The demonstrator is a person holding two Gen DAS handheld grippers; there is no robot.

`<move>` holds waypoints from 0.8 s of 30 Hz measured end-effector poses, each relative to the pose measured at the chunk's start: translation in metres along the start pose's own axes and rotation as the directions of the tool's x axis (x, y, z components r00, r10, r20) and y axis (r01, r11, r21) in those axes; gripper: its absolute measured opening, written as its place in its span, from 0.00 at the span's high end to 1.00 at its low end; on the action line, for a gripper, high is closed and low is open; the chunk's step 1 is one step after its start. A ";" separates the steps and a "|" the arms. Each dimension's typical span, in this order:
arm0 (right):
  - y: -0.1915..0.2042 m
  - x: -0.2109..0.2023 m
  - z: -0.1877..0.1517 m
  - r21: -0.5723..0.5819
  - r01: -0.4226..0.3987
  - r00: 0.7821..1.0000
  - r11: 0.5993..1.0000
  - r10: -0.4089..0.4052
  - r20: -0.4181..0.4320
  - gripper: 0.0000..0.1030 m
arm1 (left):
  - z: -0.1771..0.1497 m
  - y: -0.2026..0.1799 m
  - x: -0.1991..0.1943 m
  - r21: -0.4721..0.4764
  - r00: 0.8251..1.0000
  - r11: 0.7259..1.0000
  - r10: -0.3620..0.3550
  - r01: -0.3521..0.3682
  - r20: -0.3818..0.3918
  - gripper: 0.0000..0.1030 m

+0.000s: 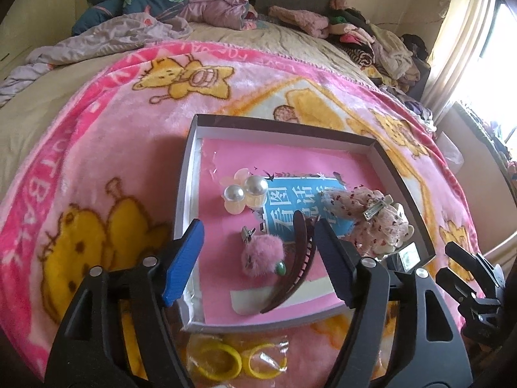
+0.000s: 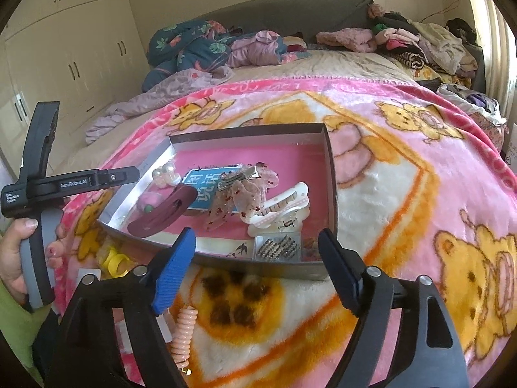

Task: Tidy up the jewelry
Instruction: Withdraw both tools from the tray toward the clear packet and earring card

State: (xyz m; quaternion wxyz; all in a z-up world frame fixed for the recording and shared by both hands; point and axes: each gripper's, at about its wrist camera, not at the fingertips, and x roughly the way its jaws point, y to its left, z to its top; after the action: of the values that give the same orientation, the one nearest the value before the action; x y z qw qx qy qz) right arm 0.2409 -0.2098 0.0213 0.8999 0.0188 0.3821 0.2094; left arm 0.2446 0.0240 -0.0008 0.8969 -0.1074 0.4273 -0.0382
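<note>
A shallow grey box (image 1: pixel 190 148) with a pink lining lies on the pink blanket; it also shows in the right wrist view (image 2: pixel 329 161). In it lie a pearl flower clip (image 1: pixel 240 190), a pink pompom clip (image 1: pixel 261 255), a brown banana clip (image 1: pixel 300 258) and a lace bow clip (image 1: pixel 371 216). The right wrist view also shows a white claw clip (image 2: pixel 281 210) and a small pack of silver clips (image 2: pixel 278 247). My left gripper (image 1: pixel 258 262) is open above the box's near edge. My right gripper (image 2: pixel 255 271) is open and empty before the box.
Yellow rings in a clear bag (image 1: pixel 239 359) lie just outside the box's near edge. A peach spiral hair tie (image 2: pixel 184 333) lies on the blanket (image 2: pixel 404 226). Piled clothes (image 2: pixel 420 42) and bedding (image 2: pixel 194 48) fill the far side of the bed. Wardrobes (image 2: pixel 64 58) stand at left.
</note>
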 end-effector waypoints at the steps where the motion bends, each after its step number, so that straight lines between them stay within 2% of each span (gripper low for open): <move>1: 0.001 -0.002 0.000 -0.003 0.002 1.000 1.000 -0.002 0.002 0.22 | -0.001 0.000 -0.003 -0.002 1.000 1.000 0.001 -0.001 0.004 0.37; 3: 0.003 -0.004 0.000 -0.003 0.004 1.000 1.000 -0.004 0.004 0.22 | -0.004 0.001 -0.009 -0.001 1.000 1.000 0.007 -0.007 0.015 0.27; 7: 0.008 -0.010 -0.002 -0.010 0.004 1.000 1.000 -0.004 0.013 0.21 | -0.009 0.002 -0.021 -0.002 1.000 1.000 0.008 -0.008 0.027 0.22; 14: 0.019 -0.016 -0.005 -0.024 -0.008 1.000 1.000 0.008 0.021 0.20 | -0.020 0.008 -0.039 -0.007 0.999 1.000 0.020 -0.020 0.048 0.15; 24: 0.034 -0.027 -0.010 -0.056 -0.030 0.999 0.998 0.032 0.033 0.19 | -0.034 0.015 -0.060 -0.023 0.997 1.000 0.021 -0.019 0.073 0.12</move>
State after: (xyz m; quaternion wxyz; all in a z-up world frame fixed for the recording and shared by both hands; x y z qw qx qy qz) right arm 0.2050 -0.1904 0.0389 0.9030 0.0034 0.3606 0.2335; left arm 0.1797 0.0425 0.0210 0.9111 -0.1143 0.3955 -0.0205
